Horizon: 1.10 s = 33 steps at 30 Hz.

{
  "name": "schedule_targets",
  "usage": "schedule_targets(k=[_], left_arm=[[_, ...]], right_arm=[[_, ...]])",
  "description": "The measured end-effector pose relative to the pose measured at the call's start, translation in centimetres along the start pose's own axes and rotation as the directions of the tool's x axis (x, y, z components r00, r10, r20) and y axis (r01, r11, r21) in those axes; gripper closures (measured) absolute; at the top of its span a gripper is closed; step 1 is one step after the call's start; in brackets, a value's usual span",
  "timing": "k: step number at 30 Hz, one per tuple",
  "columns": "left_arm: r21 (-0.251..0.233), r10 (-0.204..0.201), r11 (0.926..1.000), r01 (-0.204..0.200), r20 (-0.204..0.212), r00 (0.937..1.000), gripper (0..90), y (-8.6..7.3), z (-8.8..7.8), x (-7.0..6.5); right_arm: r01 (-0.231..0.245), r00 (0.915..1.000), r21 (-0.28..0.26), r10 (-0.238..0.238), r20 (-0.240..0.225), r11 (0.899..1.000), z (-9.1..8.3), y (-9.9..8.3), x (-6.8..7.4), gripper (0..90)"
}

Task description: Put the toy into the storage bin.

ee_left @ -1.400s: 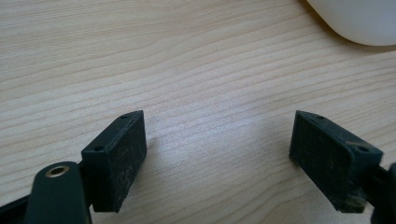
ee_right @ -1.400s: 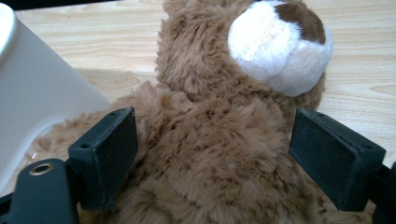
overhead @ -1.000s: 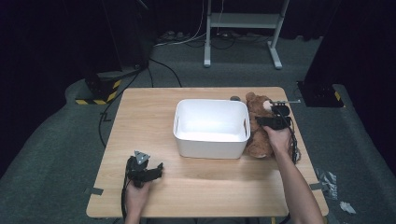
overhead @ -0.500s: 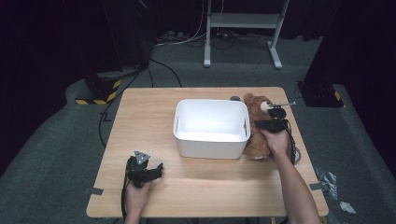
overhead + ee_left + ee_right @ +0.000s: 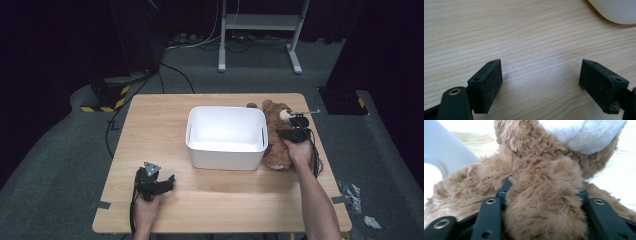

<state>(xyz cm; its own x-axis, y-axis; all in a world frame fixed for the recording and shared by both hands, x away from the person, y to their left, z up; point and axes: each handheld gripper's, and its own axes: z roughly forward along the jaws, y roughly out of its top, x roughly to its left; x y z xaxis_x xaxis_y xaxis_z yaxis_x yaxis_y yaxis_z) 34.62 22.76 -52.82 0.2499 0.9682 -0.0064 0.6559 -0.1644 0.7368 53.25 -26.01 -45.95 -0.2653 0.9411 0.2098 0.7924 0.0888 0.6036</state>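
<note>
The teddy bear (image 5: 276, 140) lies on the tabletop (image 5: 165, 120) against the white tub (image 5: 226, 136), a furry limb clenched between the right gripper (image 5: 295, 134) jaws, which have just been closing. Left gripper (image 5: 156, 181) jaws released; tub empty.

We find no text, label, brand, number or sign that can be read in any of the views — the white tub (image 5: 226, 137), the brown plush bear (image 5: 278, 137) and the wooden table (image 5: 210, 200) all show bare surfaces. The nearest thing to a sign is the yellow-and-black hazard striping (image 5: 102, 106) at the foot of a stand on the floor, and it carries no wording we can make out.
</note>
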Motion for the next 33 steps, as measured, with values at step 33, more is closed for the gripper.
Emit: schedule_targets(k=[33], left_arm=[[0.000, 0.001, 1.0000, -0.001, 0.000, 1.0000, 18.8, 0.0, 0.0, 0.0]], right_arm=[[0.073, 0.9869, -0.147, -0.093, -0.132, 0.987, -4.7, -2.4, -0.5, 76.6]])
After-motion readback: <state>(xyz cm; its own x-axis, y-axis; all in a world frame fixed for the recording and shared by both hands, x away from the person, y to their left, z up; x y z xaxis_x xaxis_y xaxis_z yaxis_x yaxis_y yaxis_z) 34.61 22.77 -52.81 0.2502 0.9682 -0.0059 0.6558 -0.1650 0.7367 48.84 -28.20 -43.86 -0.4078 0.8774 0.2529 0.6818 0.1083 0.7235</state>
